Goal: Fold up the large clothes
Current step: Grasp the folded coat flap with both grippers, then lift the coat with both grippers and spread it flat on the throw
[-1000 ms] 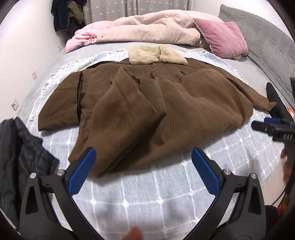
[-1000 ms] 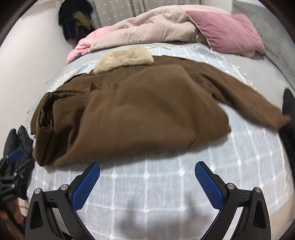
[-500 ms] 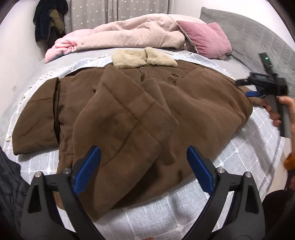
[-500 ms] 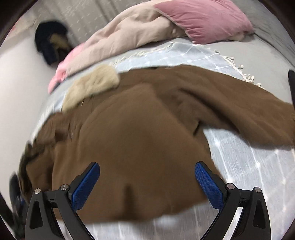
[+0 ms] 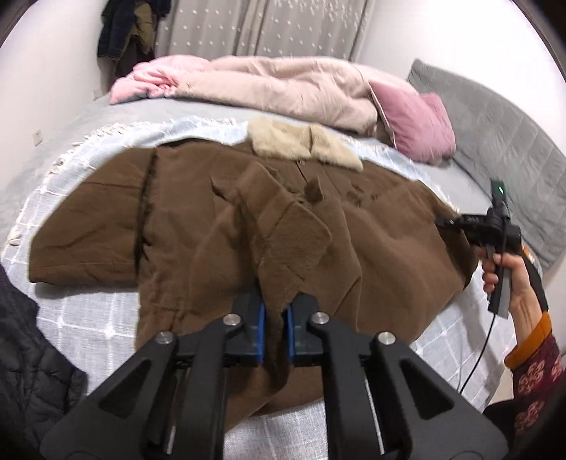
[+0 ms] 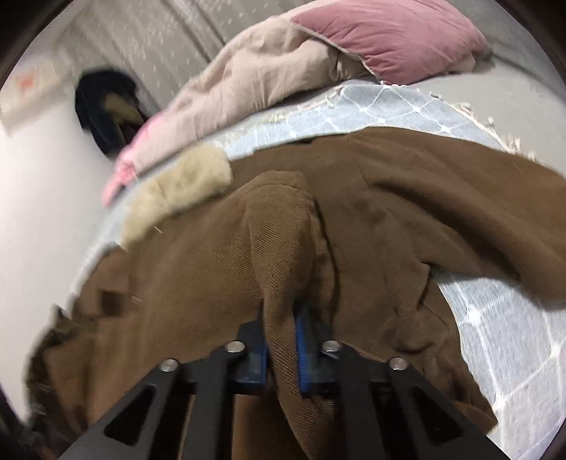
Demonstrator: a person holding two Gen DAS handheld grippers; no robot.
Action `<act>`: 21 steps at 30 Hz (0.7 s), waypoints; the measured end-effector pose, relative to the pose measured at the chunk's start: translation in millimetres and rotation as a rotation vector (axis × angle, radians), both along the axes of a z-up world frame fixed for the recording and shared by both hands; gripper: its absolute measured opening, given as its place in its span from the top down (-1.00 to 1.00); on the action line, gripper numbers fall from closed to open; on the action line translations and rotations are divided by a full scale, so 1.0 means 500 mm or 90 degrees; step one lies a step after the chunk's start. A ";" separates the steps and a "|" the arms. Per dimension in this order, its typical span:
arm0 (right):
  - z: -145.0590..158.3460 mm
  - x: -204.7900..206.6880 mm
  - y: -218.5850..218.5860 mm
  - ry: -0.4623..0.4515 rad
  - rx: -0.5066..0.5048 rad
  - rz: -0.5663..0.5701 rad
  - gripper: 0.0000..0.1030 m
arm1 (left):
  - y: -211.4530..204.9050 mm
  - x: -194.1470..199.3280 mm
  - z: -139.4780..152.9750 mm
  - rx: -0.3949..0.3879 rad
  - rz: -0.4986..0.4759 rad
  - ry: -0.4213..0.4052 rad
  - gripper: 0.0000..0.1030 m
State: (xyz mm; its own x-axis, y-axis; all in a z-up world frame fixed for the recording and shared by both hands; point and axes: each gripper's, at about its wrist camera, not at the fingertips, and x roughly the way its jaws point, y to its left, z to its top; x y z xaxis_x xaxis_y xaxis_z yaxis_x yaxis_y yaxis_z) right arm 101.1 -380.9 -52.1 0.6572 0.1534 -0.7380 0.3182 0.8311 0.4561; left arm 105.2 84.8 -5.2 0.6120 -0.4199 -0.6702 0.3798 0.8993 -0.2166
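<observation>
A large brown coat (image 5: 371, 226) with a cream fur collar (image 5: 304, 145) lies spread on the bed's light checked cover (image 5: 88, 318). My left gripper (image 5: 275, 331) is shut on a fold of the coat at its near hem. My right gripper (image 6: 281, 348) is shut on a raised ridge of the coat's fabric (image 6: 276, 240); it also shows in the left wrist view (image 5: 495, 233), held in a hand at the coat's right edge. The collar shows in the right wrist view (image 6: 177, 191). One sleeve (image 6: 477, 212) stretches to the right.
A pink-beige duvet (image 5: 269, 88) and pink pillow (image 5: 414, 124) lie at the bed's head. A grey quilted headboard (image 5: 502, 148) is at the right. A dark padded jacket (image 5: 28, 371) lies at the left near edge. Dark clothes (image 5: 123, 28) hang on the wall.
Both grippers were open above the coat; both moved down onto it and have shut on its fabric. The fabric is now bunched up between each pair of pads.
</observation>
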 end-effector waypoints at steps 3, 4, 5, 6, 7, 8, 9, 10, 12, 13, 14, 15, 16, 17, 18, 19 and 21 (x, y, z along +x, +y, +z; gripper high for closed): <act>0.044 -0.054 -0.015 -0.043 0.025 -0.011 0.88 | 0.033 -0.022 0.031 -0.022 0.005 -0.017 0.84; 0.063 -0.078 -0.016 -0.057 0.025 -0.010 0.88 | 0.046 -0.031 0.042 -0.027 0.008 -0.022 0.84; 0.084 -0.109 -0.016 -0.072 0.025 -0.010 0.88 | 0.065 -0.045 0.055 -0.035 0.013 -0.027 0.84; 0.099 -0.137 -0.016 -0.083 0.027 -0.010 0.88 | 0.078 -0.053 0.063 -0.039 0.016 -0.027 0.84; 0.117 -0.169 -0.016 -0.095 0.029 -0.007 0.88 | 0.091 -0.063 0.071 -0.043 0.016 -0.025 0.85; 0.137 -0.205 -0.018 -0.109 0.031 -0.005 0.88 | 0.102 -0.070 0.078 -0.046 0.017 -0.025 0.85; 0.148 -0.227 -0.021 -0.117 0.032 -0.006 0.88 | 0.118 -0.087 0.087 -0.048 0.019 -0.024 0.85; 0.160 -0.257 -0.025 -0.124 0.037 -0.006 0.88 | 0.127 -0.095 0.093 -0.048 0.019 -0.023 0.85; 0.174 -0.302 -0.023 -0.125 0.034 -0.005 0.88 | 0.155 -0.134 0.107 -0.046 0.013 -0.023 0.85; 0.178 -0.323 -0.019 -0.123 0.026 -0.002 0.88 | 0.162 -0.148 0.110 -0.043 0.011 -0.022 0.85; 0.179 -0.349 -0.013 -0.115 0.017 0.001 0.88 | 0.178 -0.175 0.113 -0.040 0.005 -0.020 0.85; 0.177 -0.366 -0.009 -0.107 0.010 0.003 0.88 | 0.189 -0.196 0.110 -0.037 0.000 -0.015 0.85; 0.175 -0.389 -0.004 -0.096 0.002 0.005 0.88 | 0.200 -0.218 0.104 -0.034 -0.006 -0.007 0.85; 0.166 -0.413 0.000 -0.079 -0.009 0.005 0.88 | 0.208 -0.235 0.095 -0.028 -0.012 0.004 0.85; 0.155 -0.429 0.002 -0.066 -0.013 0.004 0.88 | 0.219 -0.249 0.087 -0.022 -0.016 0.013 0.85; 0.138 -0.452 0.001 -0.046 -0.014 0.001 0.88 | 0.223 -0.268 0.070 -0.008 -0.022 0.026 0.85; 0.103 -0.498 -0.002 0.000 -0.025 -0.006 0.88 | 0.225 -0.304 0.023 0.047 -0.031 0.055 0.85</act>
